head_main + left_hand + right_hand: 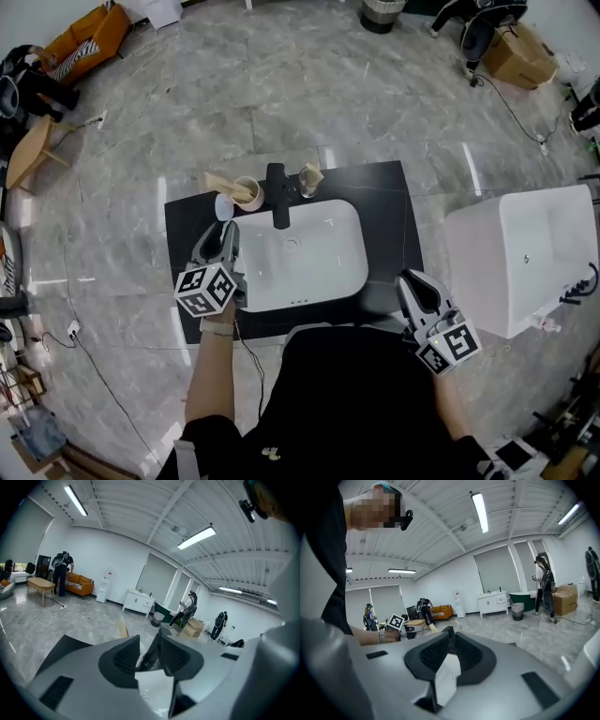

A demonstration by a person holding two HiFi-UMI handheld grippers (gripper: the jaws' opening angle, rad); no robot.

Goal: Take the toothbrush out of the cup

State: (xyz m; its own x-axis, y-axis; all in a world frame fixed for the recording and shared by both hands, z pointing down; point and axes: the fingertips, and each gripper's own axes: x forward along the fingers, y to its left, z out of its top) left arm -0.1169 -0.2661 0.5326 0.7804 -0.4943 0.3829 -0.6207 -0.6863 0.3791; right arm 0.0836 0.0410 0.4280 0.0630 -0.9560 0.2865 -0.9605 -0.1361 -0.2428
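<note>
Now my empty, half-open left gripper (pixel 226 231) sits just short of the round pale cup (pixel 258 199), its beige toothbrush (pixel 224 182) seemingly leaning left.

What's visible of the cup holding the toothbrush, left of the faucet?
The cup is small, round and white; its material is too small to tell. It stands upright, mouth up, on the black counter behind the white basin, just left of the black faucet. A tan toothbrush rests in it, slanting out over its left rim. A small white object sits close beside it; contact is unclear. The left gripper, jaws apart, is short of it.
</note>
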